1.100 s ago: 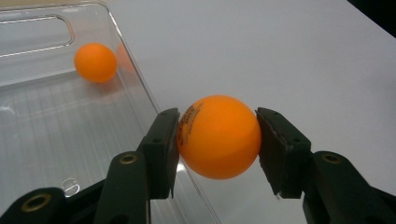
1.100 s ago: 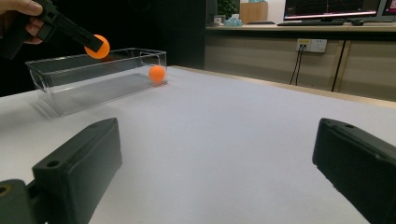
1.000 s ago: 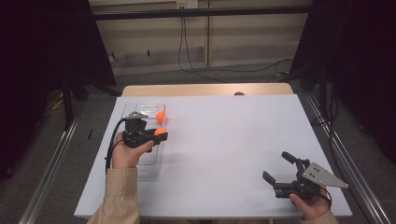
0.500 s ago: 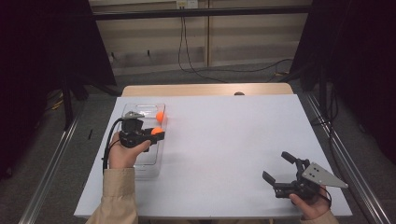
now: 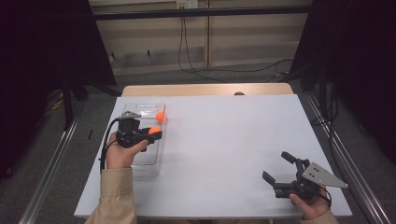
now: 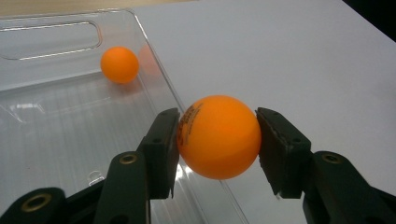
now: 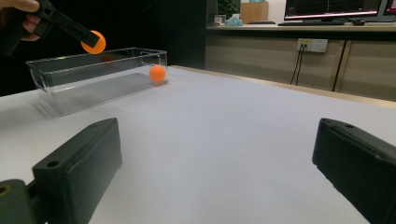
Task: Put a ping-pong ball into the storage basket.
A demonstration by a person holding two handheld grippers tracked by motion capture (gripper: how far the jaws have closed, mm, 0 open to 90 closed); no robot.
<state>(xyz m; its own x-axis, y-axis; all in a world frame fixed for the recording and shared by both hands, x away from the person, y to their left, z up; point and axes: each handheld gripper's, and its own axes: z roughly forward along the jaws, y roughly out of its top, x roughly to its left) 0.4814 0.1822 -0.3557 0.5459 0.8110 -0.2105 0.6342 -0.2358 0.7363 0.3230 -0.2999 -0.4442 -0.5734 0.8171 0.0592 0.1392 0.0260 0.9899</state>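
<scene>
Left gripper view: left claw [image 6: 217, 154] pinches ball [image 6: 218, 136] above bin [image 6: 168, 88] rim. Right claw [image 5: 286, 170] wide open, empty, on surface [image 5: 233, 135]. Risk: smooth ball slips, bounces outside bin.

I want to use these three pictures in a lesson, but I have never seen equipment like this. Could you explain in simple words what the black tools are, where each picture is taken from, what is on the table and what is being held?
A person holds a hand-operated, two-jawed gripper in each hand. One picture looks down from above the white table; the other two come from cameras riding on each gripper, looking along its jaws. On the table stands a clear plastic bin with one orange ball lying inside. The left gripper pinches a second orange ball above the bin's edge. The right gripper is open, holding nothing, low over the table's near right.
</scene>
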